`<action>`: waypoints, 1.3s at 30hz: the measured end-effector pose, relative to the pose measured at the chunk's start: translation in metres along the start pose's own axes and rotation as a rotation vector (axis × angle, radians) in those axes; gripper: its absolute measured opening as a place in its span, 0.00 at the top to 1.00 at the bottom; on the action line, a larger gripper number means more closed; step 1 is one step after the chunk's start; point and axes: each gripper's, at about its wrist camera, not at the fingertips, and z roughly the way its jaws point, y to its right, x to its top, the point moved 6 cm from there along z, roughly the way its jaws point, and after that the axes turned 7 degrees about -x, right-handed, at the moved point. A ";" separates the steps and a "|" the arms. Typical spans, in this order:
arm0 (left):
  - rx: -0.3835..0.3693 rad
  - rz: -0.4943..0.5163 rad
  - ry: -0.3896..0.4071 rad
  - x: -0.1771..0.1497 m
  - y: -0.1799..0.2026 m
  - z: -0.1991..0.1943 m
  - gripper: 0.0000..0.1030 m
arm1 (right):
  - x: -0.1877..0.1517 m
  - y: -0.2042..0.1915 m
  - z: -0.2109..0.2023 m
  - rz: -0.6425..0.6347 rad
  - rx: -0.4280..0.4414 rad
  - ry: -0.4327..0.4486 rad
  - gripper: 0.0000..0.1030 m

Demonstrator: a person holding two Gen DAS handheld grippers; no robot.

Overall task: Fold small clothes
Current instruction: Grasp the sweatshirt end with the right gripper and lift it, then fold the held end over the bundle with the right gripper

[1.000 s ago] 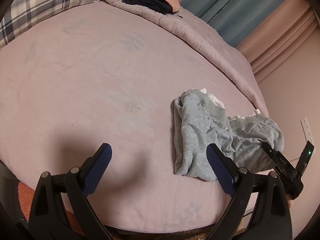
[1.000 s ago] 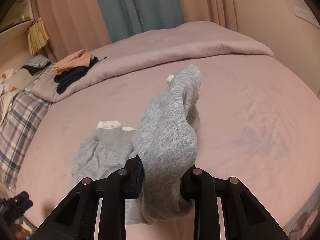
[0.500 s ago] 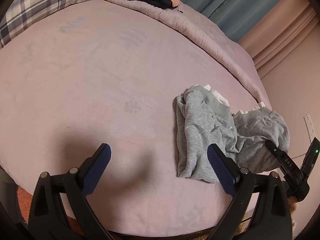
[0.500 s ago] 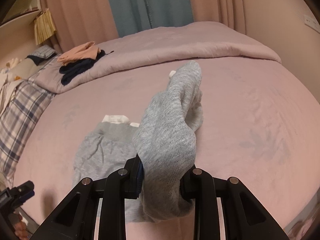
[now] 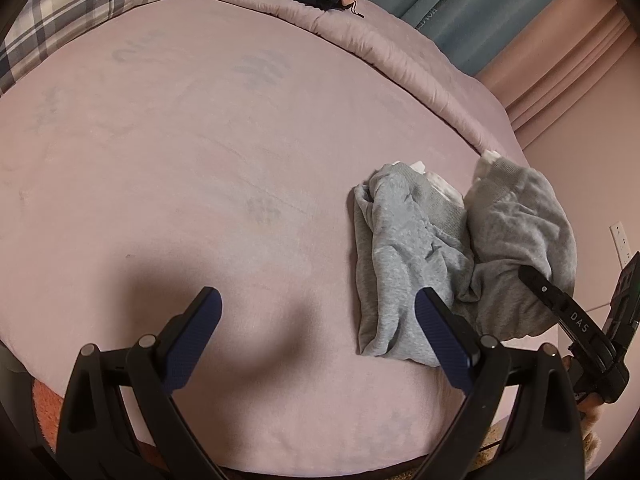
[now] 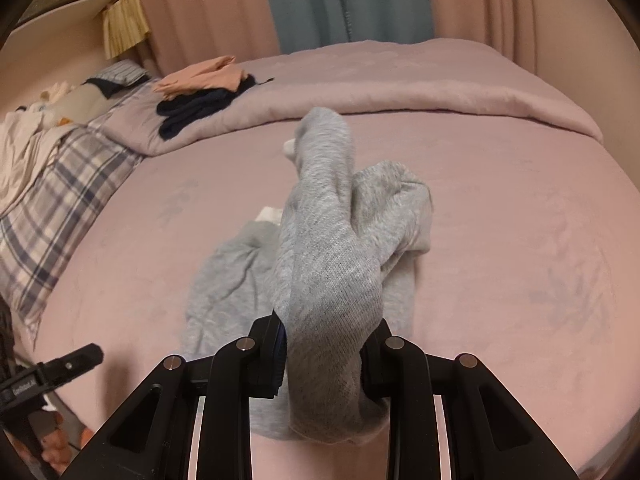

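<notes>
A small grey garment with white cuffs [image 5: 404, 248] lies crumpled on the pink bed [image 5: 200, 160], right of centre in the left wrist view. My right gripper [image 6: 324, 356] is shut on one part of the grey garment [image 6: 328, 264] and holds it lifted above the bed; the rest drapes down to the sheet. My left gripper [image 5: 318, 312] is open and empty, low over the bed just left of the garment, with its right fingertip [image 5: 436, 316] over the garment's near edge. The right gripper also shows in the left wrist view [image 5: 560, 312].
A rolled pink duvet [image 6: 400, 88] runs along the far side, with folded dark and peach clothes [image 6: 204, 96] on it. A plaid pillow [image 5: 80, 8] lies at the head. Curtains [image 6: 344, 0] and a wall with a socket [image 5: 620, 240] stand beyond the bed.
My right gripper has moved the held part of the garment up and over the rest. My left gripper has edged closer to the bed and garment.
</notes>
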 end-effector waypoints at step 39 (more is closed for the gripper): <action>-0.008 -0.002 -0.025 -0.003 0.000 0.010 0.04 | -0.037 -0.073 0.072 -0.170 0.054 -0.188 0.68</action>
